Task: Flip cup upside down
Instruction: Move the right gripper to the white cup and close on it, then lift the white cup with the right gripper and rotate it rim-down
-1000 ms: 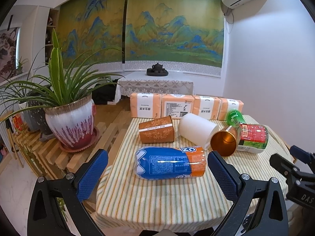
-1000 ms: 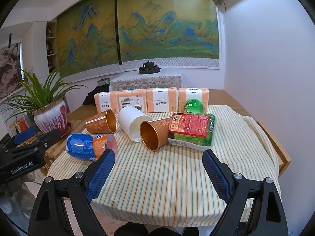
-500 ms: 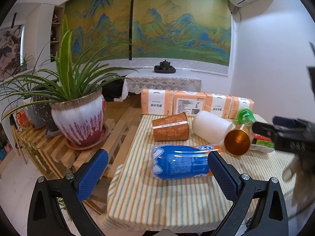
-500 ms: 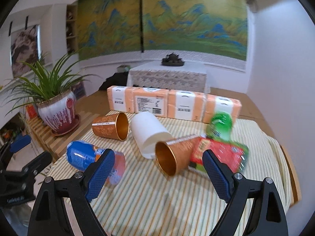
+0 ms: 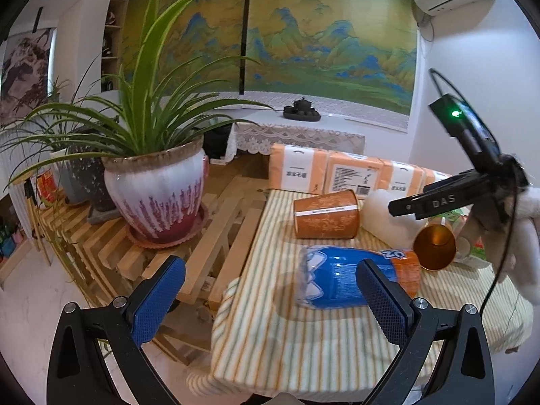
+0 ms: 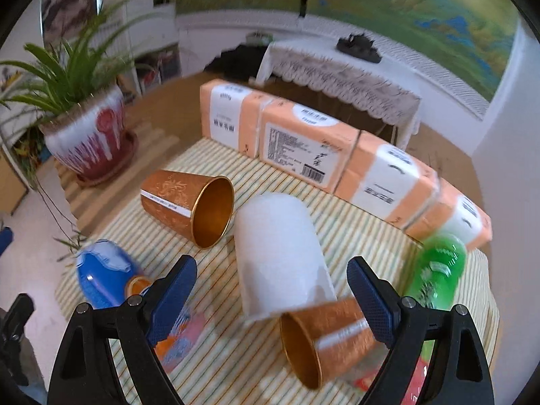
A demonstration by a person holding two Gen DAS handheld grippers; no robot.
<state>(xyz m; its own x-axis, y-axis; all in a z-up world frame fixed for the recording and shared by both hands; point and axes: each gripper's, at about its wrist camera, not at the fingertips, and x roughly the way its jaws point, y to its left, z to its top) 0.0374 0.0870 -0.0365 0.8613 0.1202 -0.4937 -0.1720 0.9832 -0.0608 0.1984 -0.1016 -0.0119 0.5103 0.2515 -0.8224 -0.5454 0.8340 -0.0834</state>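
Three cups lie on their sides on the striped tablecloth [image 6: 236, 354]: a white cup [image 6: 280, 253] in the middle, an orange-gold cup [image 6: 189, 207] to its left, and a second orange-gold cup [image 6: 324, 341] near its mouth. My right gripper [image 6: 271, 300] is open, hovering just above the white cup, its fingers either side of it. My left gripper [image 5: 270, 297] is open and empty, back at the table's left edge. From there I see the white cup [image 5: 384, 219], both orange cups [image 5: 325, 216] [image 5: 433, 244] and the right gripper's body [image 5: 438, 199].
A blue snack bag [image 5: 347, 276] lies near the left gripper. A green bottle [image 6: 435, 276] and a red-green packet lie at the right. Orange tissue packs [image 6: 303, 145] line the table's far edge. A potted plant [image 5: 155, 195] stands on a wooden rack to the left.
My right gripper has moved forward and down over the cups and now straddles the white one. My left gripper has drifted left and back from the table.
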